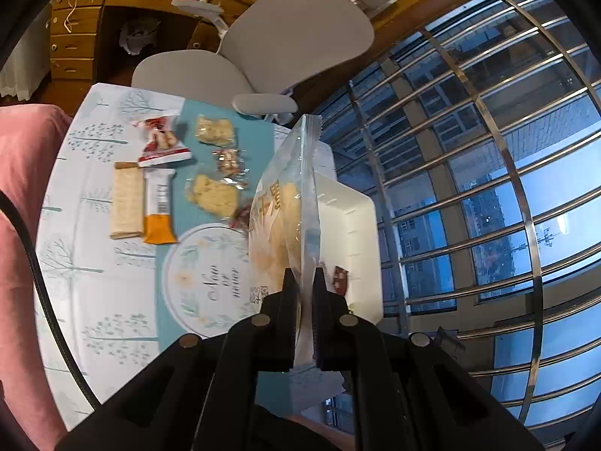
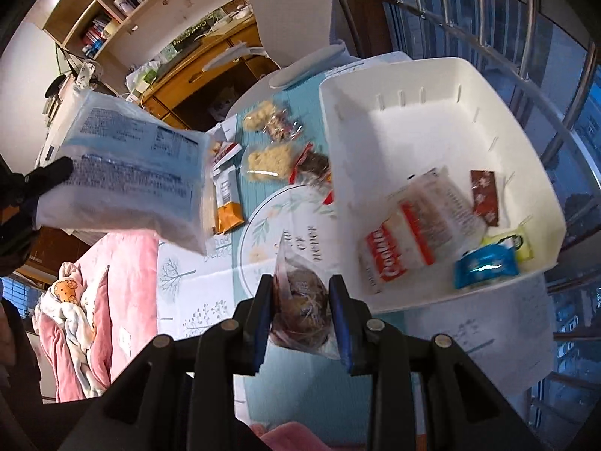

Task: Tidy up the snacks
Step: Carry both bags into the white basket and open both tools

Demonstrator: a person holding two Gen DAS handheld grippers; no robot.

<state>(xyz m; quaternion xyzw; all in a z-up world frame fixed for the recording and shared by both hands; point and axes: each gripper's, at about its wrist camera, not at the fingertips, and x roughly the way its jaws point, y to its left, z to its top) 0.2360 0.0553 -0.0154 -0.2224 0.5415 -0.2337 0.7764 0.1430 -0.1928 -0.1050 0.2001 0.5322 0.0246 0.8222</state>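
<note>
My left gripper is shut on the edge of a large clear bag of pale crackers, held up in the air over the table; the same large bag shows from its printed back in the right wrist view at the left. My right gripper is shut on a brown wrapped pastry in clear film, above the table just left of the white bin. The bin holds a red-and-white packet, a brown bar and small blue and yellow packets.
On the blue-and-white tablecloth lie a cracker sleeve, an orange-ended bar, a red-white packet and clear-wrapped biscuits. A grey chair stands behind the table; window bars are at the right, pink bedding at the left.
</note>
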